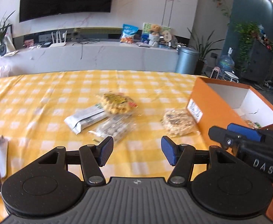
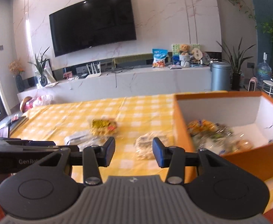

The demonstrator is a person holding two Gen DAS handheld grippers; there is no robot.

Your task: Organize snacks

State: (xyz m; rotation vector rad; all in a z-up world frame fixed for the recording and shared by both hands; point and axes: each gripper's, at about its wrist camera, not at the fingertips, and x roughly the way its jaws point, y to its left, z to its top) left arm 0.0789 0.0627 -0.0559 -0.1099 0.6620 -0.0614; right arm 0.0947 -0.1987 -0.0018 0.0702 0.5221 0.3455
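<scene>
Now, in the left wrist view, a white wrapped bar [image 1: 86, 119] lies left of the middle on the yellow checked cloth [image 1: 43, 97]. Just right of it, a yellow snack bag [image 1: 117, 103] sits on top of a clear bag [image 1: 114, 128], touching both. Further right, a pale cracker pack [image 1: 177, 122] lies just beside the orange box [image 1: 216, 108] at the right edge. The left gripper [image 1: 137, 150] is at the bottom, its jaws wide apart with nothing between them. The right gripper's tip pokes in at the lower right.

In the right wrist view, the right gripper [image 2: 134, 152] is at the bottom middle, jaws partly open and holding nothing. The box fills the right side with blurry snacks [image 2: 211, 132] inside.
</scene>
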